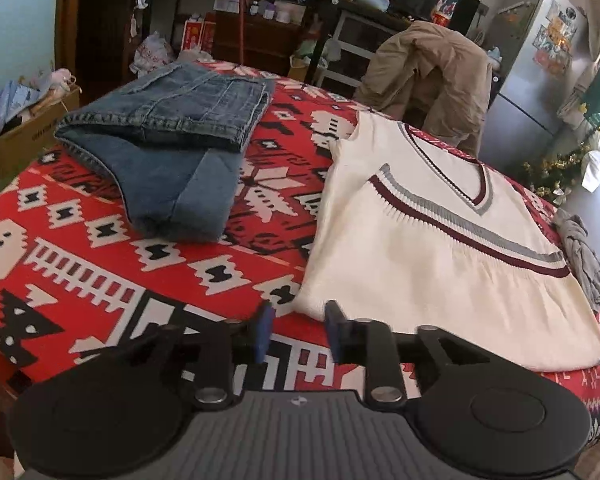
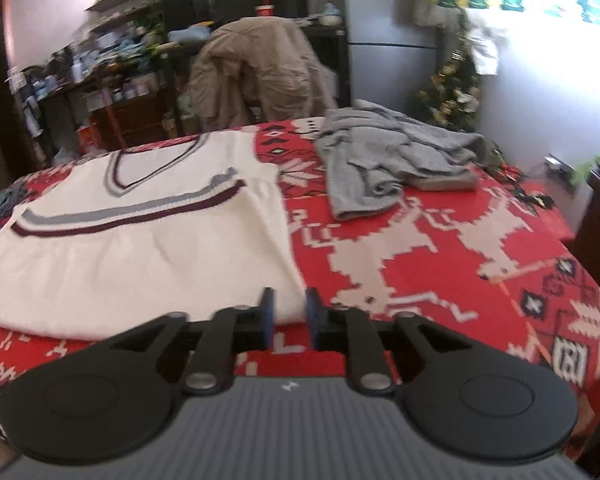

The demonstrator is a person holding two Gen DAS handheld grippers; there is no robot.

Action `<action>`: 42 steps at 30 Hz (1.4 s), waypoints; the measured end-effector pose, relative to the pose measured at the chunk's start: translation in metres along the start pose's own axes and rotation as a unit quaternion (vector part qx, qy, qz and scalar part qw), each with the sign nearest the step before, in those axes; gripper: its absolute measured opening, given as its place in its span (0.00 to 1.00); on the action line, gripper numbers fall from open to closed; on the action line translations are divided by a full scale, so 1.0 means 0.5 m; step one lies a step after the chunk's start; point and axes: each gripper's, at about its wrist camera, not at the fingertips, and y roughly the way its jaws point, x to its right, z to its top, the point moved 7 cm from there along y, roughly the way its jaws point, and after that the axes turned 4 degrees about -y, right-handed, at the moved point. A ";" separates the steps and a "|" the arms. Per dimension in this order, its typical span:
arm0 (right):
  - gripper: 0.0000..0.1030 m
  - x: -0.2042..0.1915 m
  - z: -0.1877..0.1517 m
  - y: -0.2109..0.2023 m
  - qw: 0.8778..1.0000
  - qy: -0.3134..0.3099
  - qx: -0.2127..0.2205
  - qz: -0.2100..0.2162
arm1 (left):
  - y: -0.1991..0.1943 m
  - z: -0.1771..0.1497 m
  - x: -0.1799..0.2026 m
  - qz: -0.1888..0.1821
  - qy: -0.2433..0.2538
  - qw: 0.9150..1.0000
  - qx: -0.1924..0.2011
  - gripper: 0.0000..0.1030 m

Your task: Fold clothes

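A cream knit vest (image 1: 440, 248) with maroon and grey stripes lies flat on the red patterned cloth (image 1: 80, 264); it also shows in the right wrist view as the vest (image 2: 132, 256). My left gripper (image 1: 298, 316) is open just off the vest's near left hem corner, nothing between its blue pads. My right gripper (image 2: 288, 304) is open at the vest's near right hem corner, also holding nothing. Folded blue jeans (image 1: 168, 136) rest to the left of the vest. A crumpled grey garment (image 2: 392, 160) lies to its right; its edge is the grey garment (image 1: 584, 264).
A chair draped with a tan jacket (image 1: 428, 76) stands behind the table. A fridge (image 1: 540, 80) is at the back right, cluttered shelves (image 1: 260, 4) at the back, cardboard boxes (image 1: 16, 136) at the left. Bare red cloth (image 2: 440, 264) lies right of the vest.
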 end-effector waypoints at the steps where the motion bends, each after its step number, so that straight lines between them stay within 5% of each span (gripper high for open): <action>1: 0.27 0.006 -0.004 -0.003 1.000 0.015 -0.002 0.004 | 0.002 0.000 0.000 -0.001 -0.002 1.000 -0.001 0.31; 7: 0.31 0.005 0.002 0.017 0.999 0.029 0.001 0.028 | 0.019 0.012 0.010 -0.012 -0.001 1.000 -0.004 0.31; 8: 0.32 0.001 0.005 0.021 0.999 0.025 -0.001 0.030 | 0.023 0.015 0.013 -0.016 0.000 1.000 -0.005 0.22; 9: 0.27 -0.002 0.007 0.026 0.999 0.021 -0.003 0.031 | 0.026 0.017 0.016 -0.018 0.001 1.000 -0.007 0.14; 13: 0.08 0.000 0.020 0.029 0.999 0.016 -0.003 0.029 | 0.016 0.021 0.022 -0.015 0.011 1.000 0.000 0.07; 22: 0.04 -0.001 0.056 -0.044 0.999 -0.004 0.006 0.032 | -0.091 0.046 0.034 -0.028 0.013 0.999 0.041 0.06; 33: 0.05 0.043 -0.042 -0.177 0.998 0.016 -0.051 0.044 | -0.120 -0.086 0.001 0.017 0.058 0.996 -0.060 0.07; 35: 0.05 0.052 -0.056 -0.172 0.997 0.018 -0.063 0.036 | -0.113 -0.093 -0.001 0.044 0.078 0.994 -0.061 0.15; 42: 0.12 0.074 -0.014 -0.184 0.999 0.021 -0.041 0.019 | -0.153 -0.013 0.005 0.013 0.084 0.996 0.002 0.17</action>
